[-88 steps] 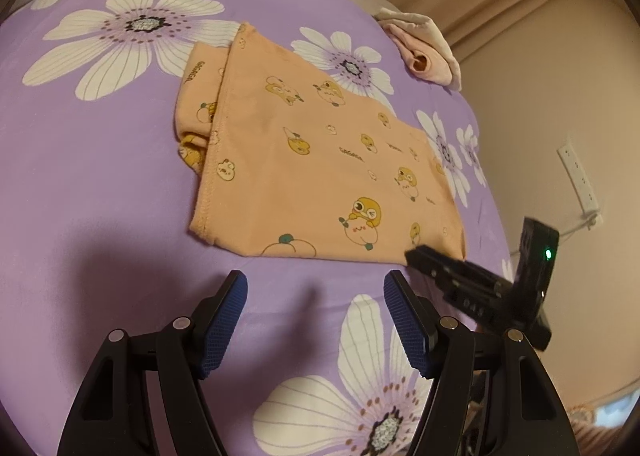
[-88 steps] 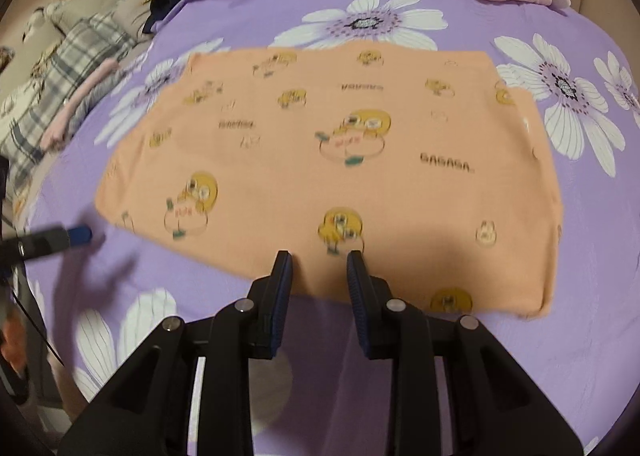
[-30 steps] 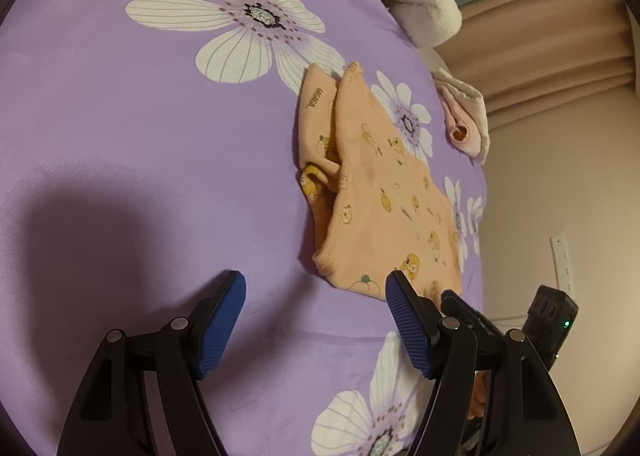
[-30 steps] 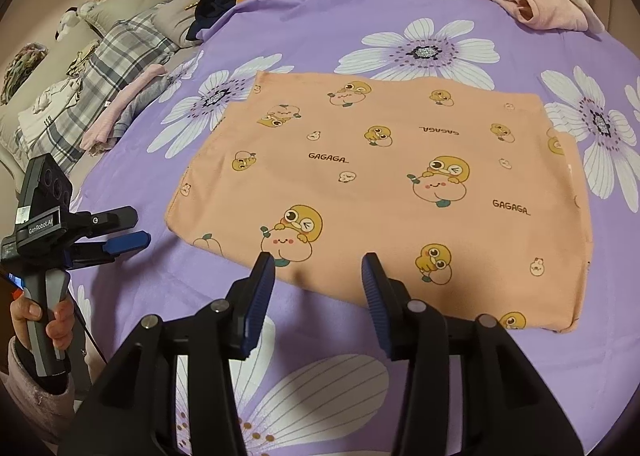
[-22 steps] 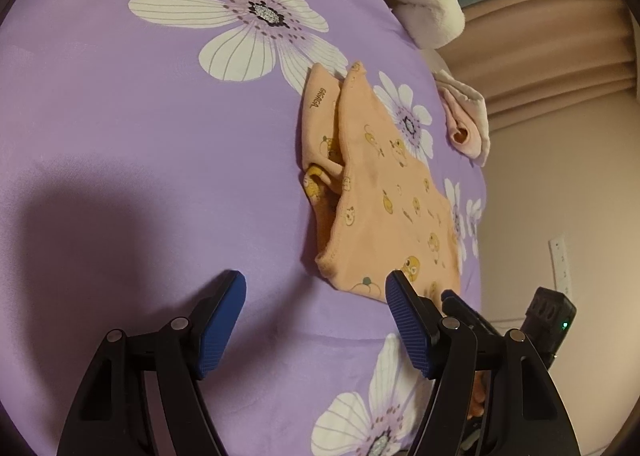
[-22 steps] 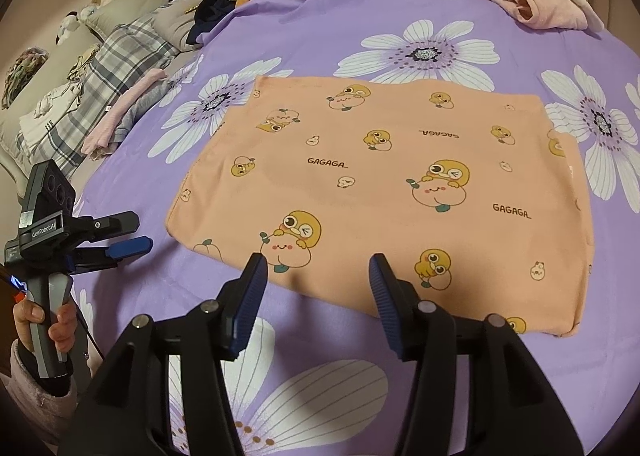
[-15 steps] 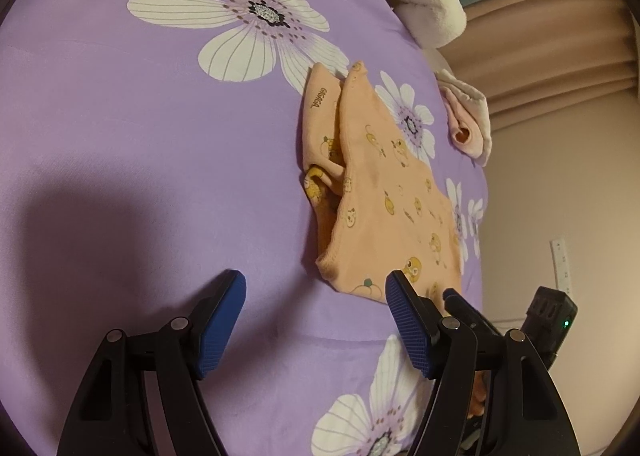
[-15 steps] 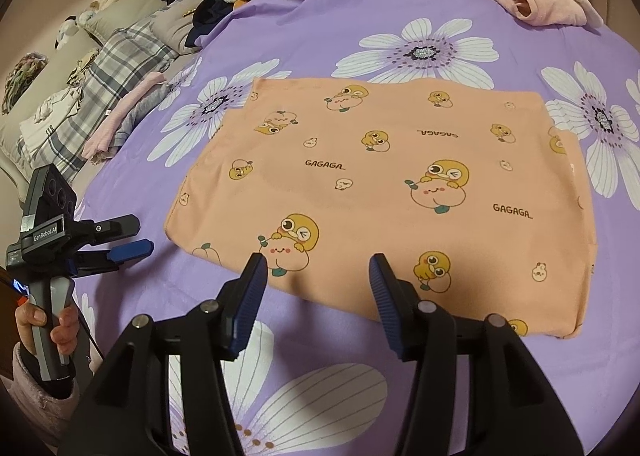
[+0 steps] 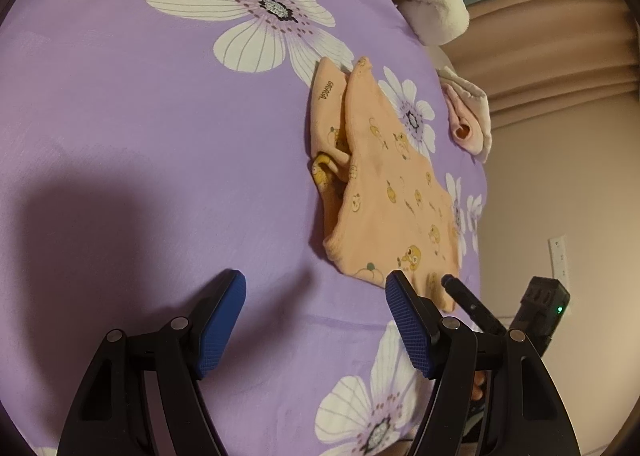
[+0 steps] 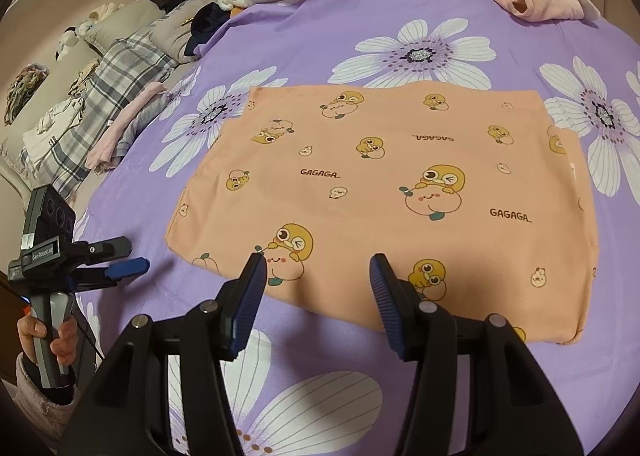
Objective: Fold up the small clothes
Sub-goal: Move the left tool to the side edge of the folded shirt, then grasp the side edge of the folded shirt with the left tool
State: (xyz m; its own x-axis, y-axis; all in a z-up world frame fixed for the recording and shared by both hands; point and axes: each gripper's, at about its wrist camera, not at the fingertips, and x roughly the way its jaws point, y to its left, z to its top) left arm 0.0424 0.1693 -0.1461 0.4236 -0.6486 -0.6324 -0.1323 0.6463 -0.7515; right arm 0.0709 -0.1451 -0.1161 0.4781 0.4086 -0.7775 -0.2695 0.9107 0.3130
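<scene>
Scene: we held two handheld grippers over a purple bedspread (image 10: 304, 35) printed with large white flowers
Garment: an orange cartoon-print garment (image 10: 400, 191), already folded into a flat rectangle, lay in the middle of the bed, directly ahead of our right gripper (image 10: 318, 278)
Right gripper: its blue-padded jaws stood partly apart and empty, hovering just above the garment's near edge, touching nothing
Left gripper: our left gripper (image 9: 314, 296) stood wide open and empty, off the garment's left end, over bare bedspread
Long axis: in the right wrist view the rectangle ran left to right, its long edges facing us and the pillows
Loose end: in the left wrist view the garment's (image 9: 384, 183) left end showed stacked layers, slightly bunched
Doing it well: we judged the next fold should bring one short end over the other, so each gripper should pinch all layers at a corner, lift low, and keep the edges aligned
</scene>
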